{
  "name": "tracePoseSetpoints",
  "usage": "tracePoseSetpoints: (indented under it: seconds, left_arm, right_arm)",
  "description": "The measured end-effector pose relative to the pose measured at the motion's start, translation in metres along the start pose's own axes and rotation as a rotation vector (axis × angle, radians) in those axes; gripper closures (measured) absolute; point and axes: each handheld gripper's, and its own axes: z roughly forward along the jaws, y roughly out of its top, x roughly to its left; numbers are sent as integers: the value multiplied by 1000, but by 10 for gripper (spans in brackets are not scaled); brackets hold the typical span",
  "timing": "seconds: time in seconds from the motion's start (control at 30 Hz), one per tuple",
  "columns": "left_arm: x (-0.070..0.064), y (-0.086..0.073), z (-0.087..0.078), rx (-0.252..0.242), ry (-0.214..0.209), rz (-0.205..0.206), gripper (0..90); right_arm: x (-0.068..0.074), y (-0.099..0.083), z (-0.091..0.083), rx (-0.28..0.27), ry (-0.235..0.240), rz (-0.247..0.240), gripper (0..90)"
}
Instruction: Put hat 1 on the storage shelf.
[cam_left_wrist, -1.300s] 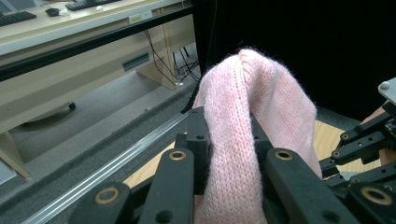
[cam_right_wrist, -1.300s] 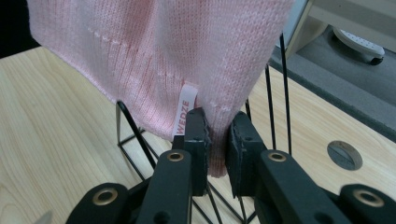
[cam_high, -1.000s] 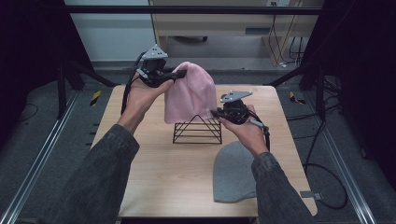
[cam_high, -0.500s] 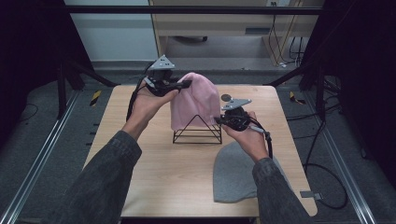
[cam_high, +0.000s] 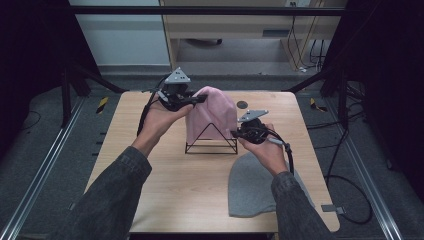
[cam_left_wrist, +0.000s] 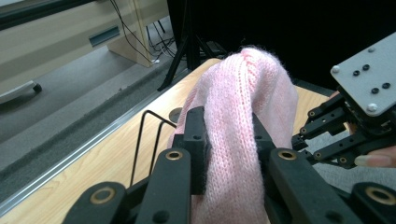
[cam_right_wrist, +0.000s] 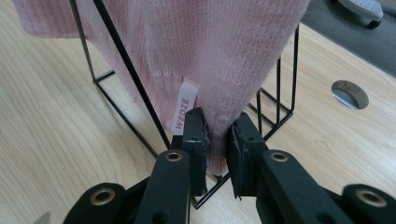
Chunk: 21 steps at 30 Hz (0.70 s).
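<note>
A: From the high view, my left gripper (cam_high: 192, 100) and right gripper (cam_high: 239, 134) both clamp the pink beanie (cam_high: 212, 112), draped over the wire stand (cam_high: 211, 142). Free tabletop lies ahead of the stand; the grey beanie (cam_high: 252, 187) sits behind my right claw.

B: Left gripper view?

A: Knit is bunched between the jaws. It could stretch.

B: Right gripper view?

A: The hem is pinched just beside the wire (cam_right_wrist: 126, 70); pulling sideways could snag it and tip the stand.

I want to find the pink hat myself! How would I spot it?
Look at the middle of the wooden table, where a black wire stand shaped like a triangle sits. The pink knitted hat is draped over it, pinched by both grippers. The other hat, lying flat nearer the person, is grey.
</note>
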Motion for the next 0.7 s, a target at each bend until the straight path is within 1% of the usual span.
tracePoseSetpoints:
  seconds: [0.2, 0.3, 0.4, 0.47, 0.57, 0.63, 0.7]
  left_arm:
    - [-5, -4, 4, 13, -9, 1, 763]
    - [-7, -6, 5, 18, -13, 5, 765]
    - [-10, -9, 8, 30, -15, 5, 767]
    - [-12, -11, 10, 33, -20, 5, 768]
    - [-14, -14, 11, 42, -22, 7, 768]
    - [-15, -15, 12, 44, -23, 5, 767]
    - [-15, -18, 13, 53, -26, -1, 767]
  right_arm:
    - [1, -6, 2, 14, 10, 7, 772]
    - [-1, -9, 1, 20, 7, 13, 740]
    - [-2, -13, -1, 28, 3, 27, 661]
    - [-3, -16, -6, 28, -5, 31, 616]
    - [-5, -22, -17, 22, -26, 44, 557]
    - [-9, -27, -24, 24, -49, 57, 518]
    - [-13, -32, -29, 25, -63, 66, 489]
